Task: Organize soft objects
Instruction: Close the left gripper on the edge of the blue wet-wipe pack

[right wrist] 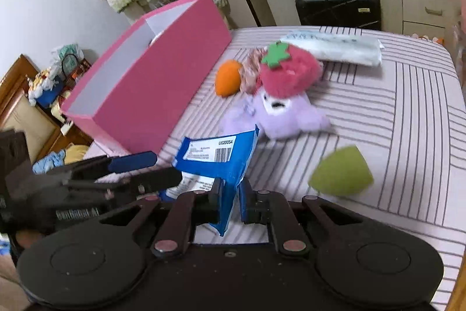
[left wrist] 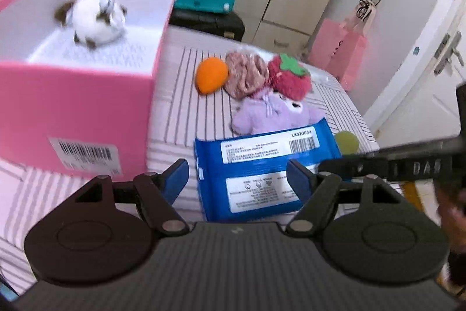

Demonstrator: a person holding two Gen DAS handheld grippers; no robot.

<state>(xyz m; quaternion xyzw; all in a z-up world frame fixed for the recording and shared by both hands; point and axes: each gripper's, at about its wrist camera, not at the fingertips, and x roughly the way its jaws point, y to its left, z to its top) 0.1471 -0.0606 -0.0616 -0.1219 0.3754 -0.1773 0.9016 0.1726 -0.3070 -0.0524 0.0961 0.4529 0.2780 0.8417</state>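
Blue packet [right wrist: 225, 165] pinched at its near edge by the clenched right gripper [right wrist: 230, 201], lifted just above the striped bed [right wrist: 407, 112]. Left gripper [left wrist: 236, 175] spread wide around nothing, hovering beside the packet. Beyond: purple plush [left wrist: 271, 114] under a strawberry plush [left wrist: 289, 79], touching a pink scrunchie [left wrist: 246, 75] and orange sponge [left wrist: 210, 75]. Green sponge [right wrist: 340, 172] well apart. White-and-brown plush [left wrist: 94, 19] already inside the pink box [left wrist: 75, 107].
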